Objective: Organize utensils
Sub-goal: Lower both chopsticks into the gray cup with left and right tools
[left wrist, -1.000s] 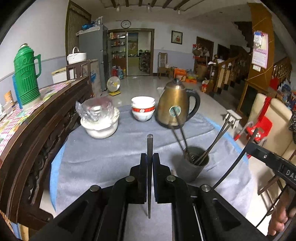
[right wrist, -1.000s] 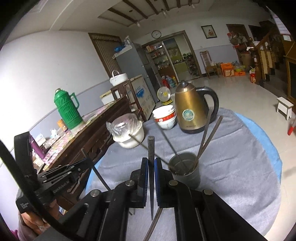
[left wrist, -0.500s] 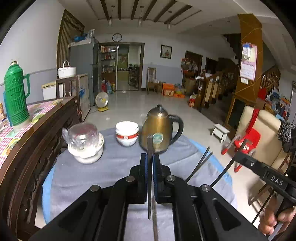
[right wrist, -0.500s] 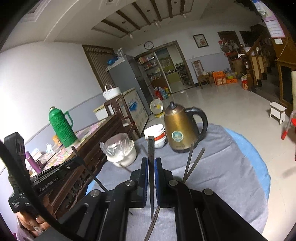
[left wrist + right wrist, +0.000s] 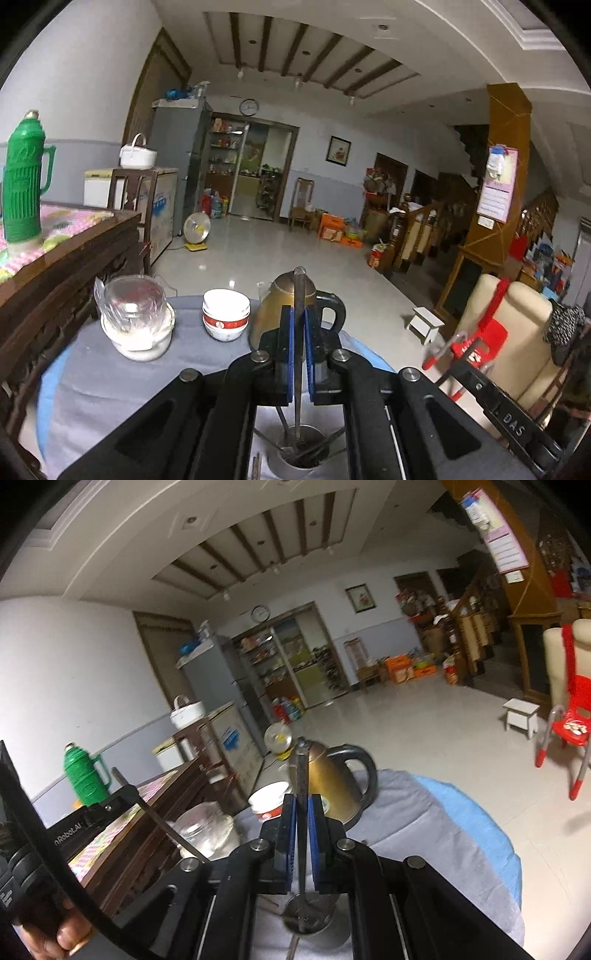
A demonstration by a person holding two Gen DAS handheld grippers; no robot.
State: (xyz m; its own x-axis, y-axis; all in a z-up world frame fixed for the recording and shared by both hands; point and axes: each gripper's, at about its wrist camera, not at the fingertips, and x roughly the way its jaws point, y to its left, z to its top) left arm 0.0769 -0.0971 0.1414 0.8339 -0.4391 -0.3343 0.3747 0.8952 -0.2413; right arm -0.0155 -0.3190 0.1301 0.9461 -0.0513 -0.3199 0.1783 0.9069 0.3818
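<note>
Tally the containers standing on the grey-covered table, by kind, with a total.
Brass-coloured electric kettle: 1
White bowl with red band: 1
White bowl under a clear glass jar: 1
Grey metal utensil cup: 1
Total: 4

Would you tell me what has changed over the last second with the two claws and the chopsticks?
Both claws rose and tipped upright over the metal cup, which slid from ahead of them to directly below. The left claw and right claw stay clamped on a chopstick each, tips now reaching into the cup. The kettle, bowls and jar stayed put.
</note>
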